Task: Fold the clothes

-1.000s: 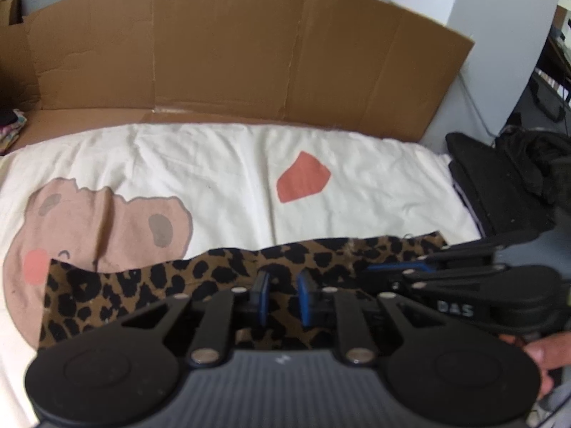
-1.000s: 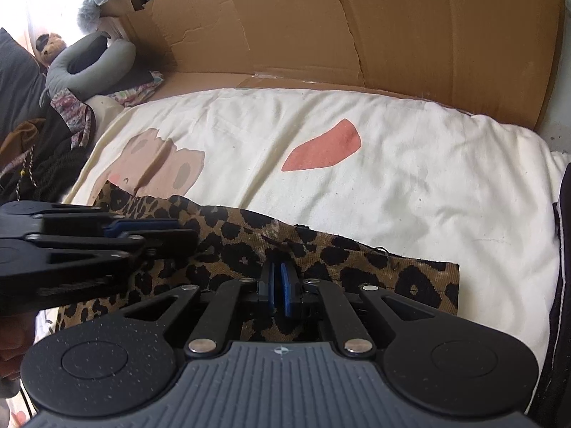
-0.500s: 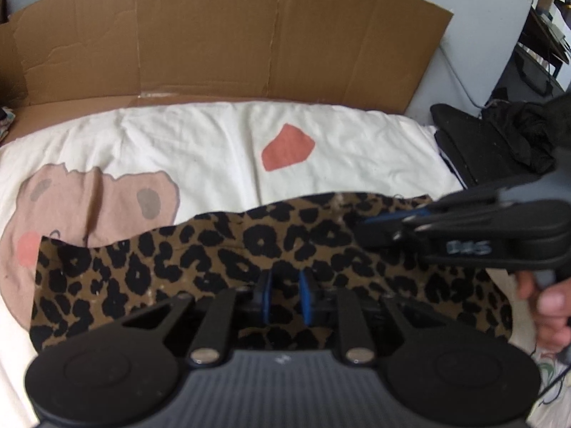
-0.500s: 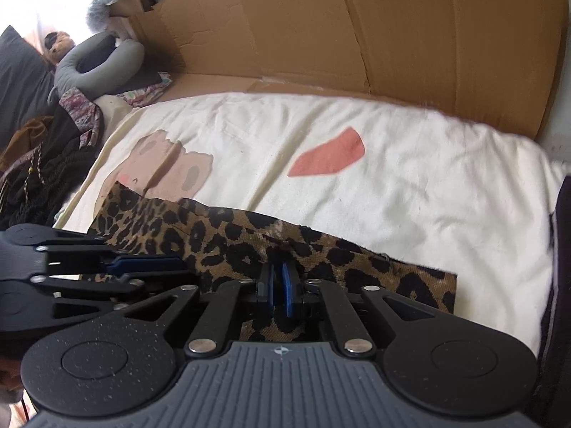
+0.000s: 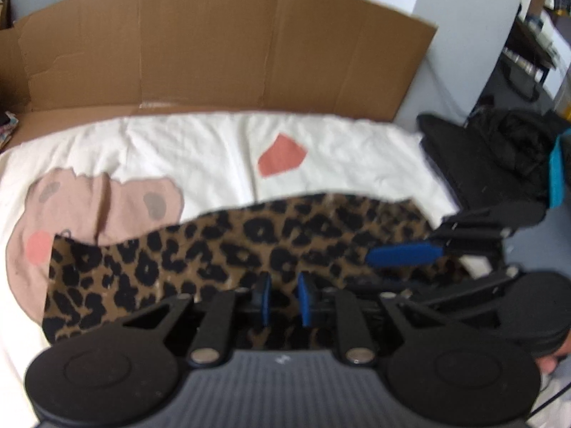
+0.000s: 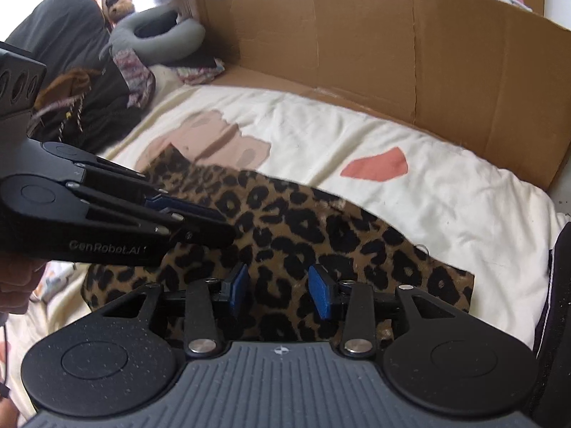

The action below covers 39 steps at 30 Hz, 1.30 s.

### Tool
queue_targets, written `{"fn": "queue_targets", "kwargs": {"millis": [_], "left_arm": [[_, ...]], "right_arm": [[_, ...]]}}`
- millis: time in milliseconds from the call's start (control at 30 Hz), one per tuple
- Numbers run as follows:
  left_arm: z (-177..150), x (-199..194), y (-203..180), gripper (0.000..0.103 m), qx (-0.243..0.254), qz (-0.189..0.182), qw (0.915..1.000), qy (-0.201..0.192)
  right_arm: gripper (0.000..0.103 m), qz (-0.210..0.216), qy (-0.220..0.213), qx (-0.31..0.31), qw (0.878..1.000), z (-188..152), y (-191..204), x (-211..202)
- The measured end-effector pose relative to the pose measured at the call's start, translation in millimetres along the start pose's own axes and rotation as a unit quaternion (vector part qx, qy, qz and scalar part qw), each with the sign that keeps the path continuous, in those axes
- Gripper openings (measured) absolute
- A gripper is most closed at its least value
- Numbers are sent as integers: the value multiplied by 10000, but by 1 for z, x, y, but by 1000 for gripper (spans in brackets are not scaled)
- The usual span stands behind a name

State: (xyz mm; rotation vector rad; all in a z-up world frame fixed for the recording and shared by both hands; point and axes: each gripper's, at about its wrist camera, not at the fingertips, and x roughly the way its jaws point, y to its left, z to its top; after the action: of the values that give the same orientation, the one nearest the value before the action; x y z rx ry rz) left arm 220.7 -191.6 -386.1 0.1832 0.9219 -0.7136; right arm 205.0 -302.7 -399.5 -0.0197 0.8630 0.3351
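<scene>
Leopard-print cloth lies across our cream sheet, bare room beyond toward the far cardboard wall. Our right gripper, jaws just opening, stands apart over its near edge; our left gripper holds narrow, cloth between, grip unclear.

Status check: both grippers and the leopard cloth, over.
Right gripper jaws just opened, pads clear of the leopard-print cloth. Left gripper narrow; grip unclear. Nothing in the way.

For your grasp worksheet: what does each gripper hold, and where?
Right gripper: nothing; its jaws have just been opening over the leopard-print cloth. Left gripper: narrow jaws at the cloth's near edge; a grip cannot be told.
</scene>
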Motion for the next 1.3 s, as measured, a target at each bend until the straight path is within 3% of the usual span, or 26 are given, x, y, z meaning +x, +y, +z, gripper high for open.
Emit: {"fn": "queue_targets", "kwargs": {"millis": [133,267,367,633,733,1033,1167,1300], "left_arm": [[-6,6,11,3,70,65,10000,8],[-3,4,18,3,92,56,9999,-1],[1,-4,18,2,138,490,9987,-95],[-2,-35,21,4,-209,179,9994,-194],[-9,-42,10,10,-235,-5,9996,-158],[-35,-39,-27,25,32,-337,9994,75],[-38,-29,-36,25,402,-337,9985,180],[-39,-17,-31,22,460,-200,9983,305]], "right_arm": [[43,-189,125,-73,9997,-7,-9,6],[42,-403,195,-54,9990,-12,-20,3],[38,-521,245,115,9983,-13,-32,-2],[38,-406,-88,429,9982,-13,-36,-39],[38,-247,-131,429,9987,-14,-26,-46],[38,67,101,-10,9999,-31,22,-41],[38,-50,247,-250,9994,-40,32,-34],[38,-281,339,-309,9985,-45,25,-29]]}}
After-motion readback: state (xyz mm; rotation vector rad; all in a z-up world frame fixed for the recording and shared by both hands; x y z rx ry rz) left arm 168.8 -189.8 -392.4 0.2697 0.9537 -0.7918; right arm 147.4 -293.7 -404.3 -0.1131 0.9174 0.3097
